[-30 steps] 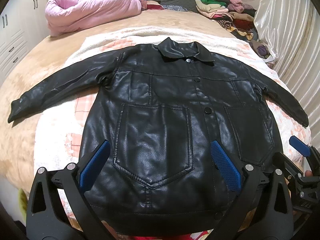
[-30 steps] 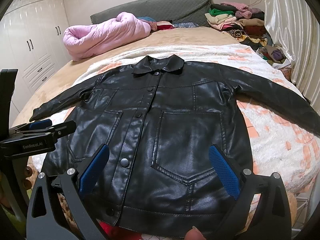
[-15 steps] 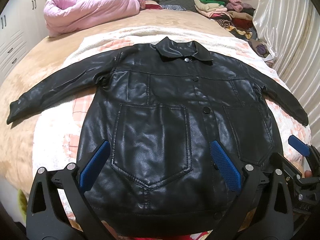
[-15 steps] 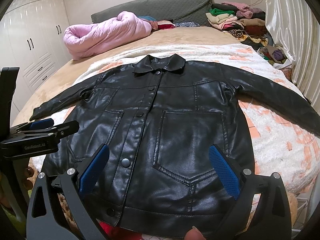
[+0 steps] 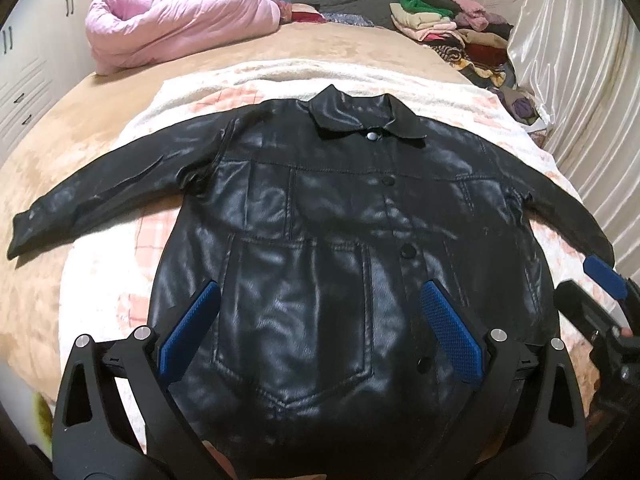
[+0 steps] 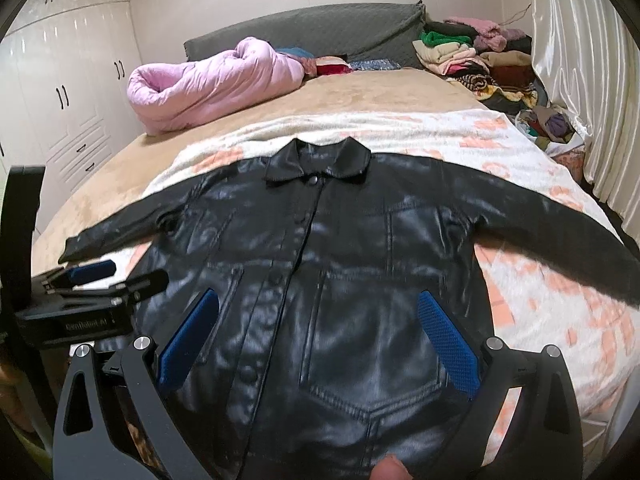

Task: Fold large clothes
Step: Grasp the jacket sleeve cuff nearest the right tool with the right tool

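Jacket [image 5: 320,264] lies flat, collar away, hem nearest both tools. Left tool [image 5: 320,340] and right tool [image 6: 316,340] hover spread, empty, over its lower front.

Jacket [image 5: 320,240] glossy black, black snap buttons. Gripper pads [image 5: 450,330] blue, dotted texture — arms black. Blanket [image 6: 540,280] cream with peach-pink check blocks. Bedspread [image 5: 72,132] tan. Quilt [image 6: 208,80] pale pink. Headboard [image 6: 320,28] grey.

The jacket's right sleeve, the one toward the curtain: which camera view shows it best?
The right wrist view. There the right sleeve of the black jacket runs long across the blanket, though its cuff leaves the picture. The left wrist view shows the sleeve shorter, squeezed at the edge, its end beside the right claw.
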`<action>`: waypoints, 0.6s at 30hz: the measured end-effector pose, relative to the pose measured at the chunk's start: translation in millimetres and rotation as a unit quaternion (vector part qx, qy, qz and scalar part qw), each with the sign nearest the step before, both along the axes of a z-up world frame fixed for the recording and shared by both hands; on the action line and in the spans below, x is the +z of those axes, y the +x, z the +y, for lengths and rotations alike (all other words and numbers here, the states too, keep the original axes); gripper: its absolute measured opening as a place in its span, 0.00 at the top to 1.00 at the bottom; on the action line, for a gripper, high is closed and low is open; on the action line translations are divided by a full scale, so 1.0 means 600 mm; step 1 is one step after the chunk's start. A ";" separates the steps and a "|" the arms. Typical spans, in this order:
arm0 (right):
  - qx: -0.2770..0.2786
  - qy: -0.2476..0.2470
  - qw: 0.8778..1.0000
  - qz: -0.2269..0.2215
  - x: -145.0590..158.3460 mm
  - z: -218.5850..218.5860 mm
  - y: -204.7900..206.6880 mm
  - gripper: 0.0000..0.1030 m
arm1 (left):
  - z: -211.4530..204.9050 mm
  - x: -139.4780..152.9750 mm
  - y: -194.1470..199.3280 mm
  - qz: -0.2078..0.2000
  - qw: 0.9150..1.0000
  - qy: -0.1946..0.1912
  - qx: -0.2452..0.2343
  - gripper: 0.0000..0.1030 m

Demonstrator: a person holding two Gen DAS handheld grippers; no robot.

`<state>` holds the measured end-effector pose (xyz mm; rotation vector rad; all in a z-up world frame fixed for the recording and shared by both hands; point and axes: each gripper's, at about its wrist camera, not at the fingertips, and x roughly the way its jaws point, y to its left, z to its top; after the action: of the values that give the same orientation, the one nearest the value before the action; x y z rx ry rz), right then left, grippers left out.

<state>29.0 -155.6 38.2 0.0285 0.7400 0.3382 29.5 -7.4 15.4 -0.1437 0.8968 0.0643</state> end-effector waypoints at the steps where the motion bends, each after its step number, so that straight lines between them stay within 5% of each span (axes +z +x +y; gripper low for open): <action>1: -0.003 0.003 1.000 0.000 0.004 -0.001 0.008 0.04 | 0.001 0.000 0.004 0.001 1.000 -0.001 0.001 0.09; 18: -0.021 0.022 0.999 -0.026 0.065 -0.022 0.085 0.04 | 0.003 0.042 0.094 -0.016 0.999 0.032 0.013 0.09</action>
<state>79.8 -168.8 77.4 0.0769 0.6794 0.3149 86.1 -5.7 40.6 -0.0963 0.8605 0.1152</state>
